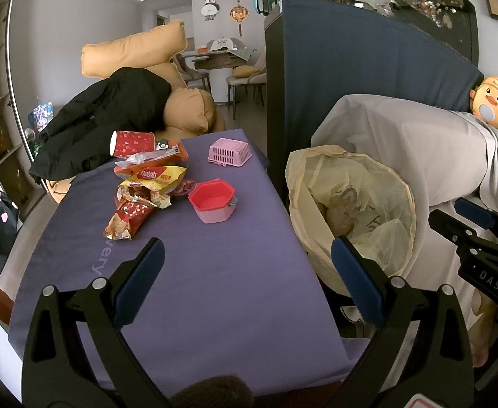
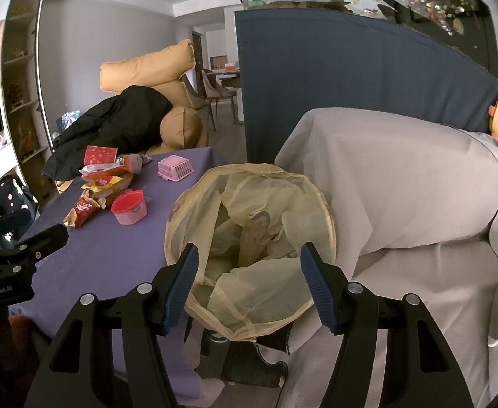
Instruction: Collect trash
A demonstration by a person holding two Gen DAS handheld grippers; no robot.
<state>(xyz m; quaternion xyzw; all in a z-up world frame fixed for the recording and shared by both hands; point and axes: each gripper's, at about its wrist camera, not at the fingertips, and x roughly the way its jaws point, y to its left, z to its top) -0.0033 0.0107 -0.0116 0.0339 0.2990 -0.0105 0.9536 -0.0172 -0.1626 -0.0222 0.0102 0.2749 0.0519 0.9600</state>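
Note:
A pile of snack wrappers (image 1: 143, 187) lies on the purple-covered table (image 1: 215, 272), with a red paper cup (image 1: 133, 142) on its side behind it. The pile also shows in the right wrist view (image 2: 96, 190). A bin lined with a yellow bag (image 2: 249, 248) stands right of the table; it also shows in the left wrist view (image 1: 351, 210). My left gripper (image 1: 249, 261) is open and empty above the table's near half. My right gripper (image 2: 249, 272) is open and empty just over the bin's near rim.
A small pink tub with a red rim (image 1: 213, 202) and a pink basket (image 1: 228, 151) stand on the table by the wrappers. A black jacket on tan cushions (image 1: 113, 115) lies behind. A white-draped sofa (image 2: 402, 187) and a dark blue panel (image 2: 334, 85) stand right.

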